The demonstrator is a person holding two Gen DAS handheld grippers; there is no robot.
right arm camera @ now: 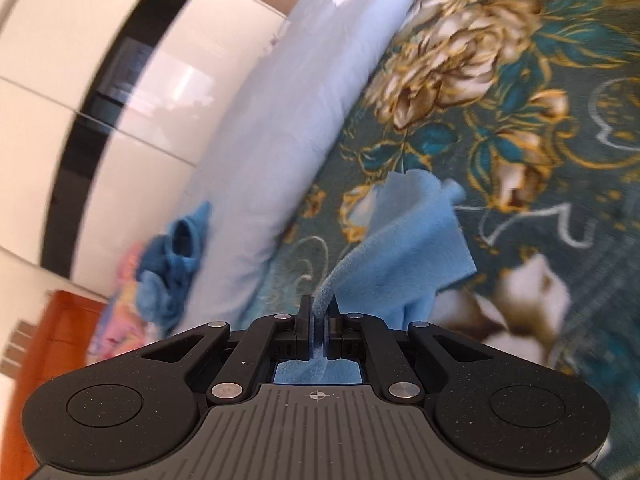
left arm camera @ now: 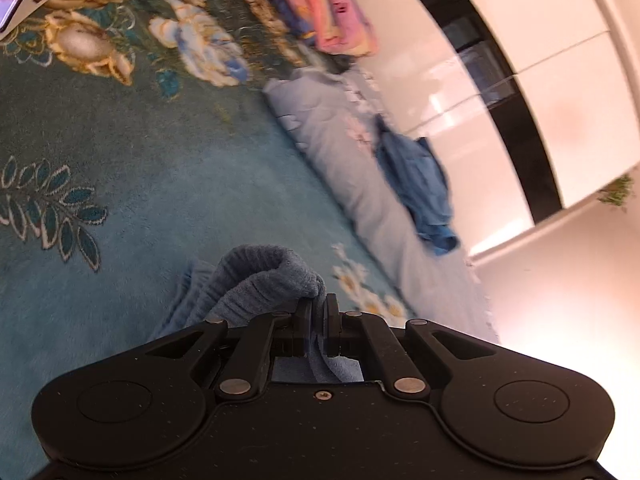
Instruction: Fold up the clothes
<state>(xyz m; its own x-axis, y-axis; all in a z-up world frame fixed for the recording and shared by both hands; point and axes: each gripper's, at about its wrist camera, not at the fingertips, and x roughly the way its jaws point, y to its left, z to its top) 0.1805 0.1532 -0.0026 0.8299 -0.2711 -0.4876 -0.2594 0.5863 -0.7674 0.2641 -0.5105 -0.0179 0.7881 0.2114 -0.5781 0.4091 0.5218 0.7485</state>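
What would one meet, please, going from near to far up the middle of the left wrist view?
Left gripper → blue knit garment pinched in it → teal flowered blanket → pale blue pillow → pink folded clothes.

Blue garment (right arm camera: 404,240) fleecy cloth; carpet (left arm camera: 132,184) plush pile; wardrobe (left arm camera: 500,40) glossy; gripper bodies matt black.

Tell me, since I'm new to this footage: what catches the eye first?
Each gripper is clamped on blue fleece garment: the left gripper pinches a ribbed edge, the right gripper a flat panel. Beneath lies a teal floral blanket, with a pale pillow along the white wardrobe.
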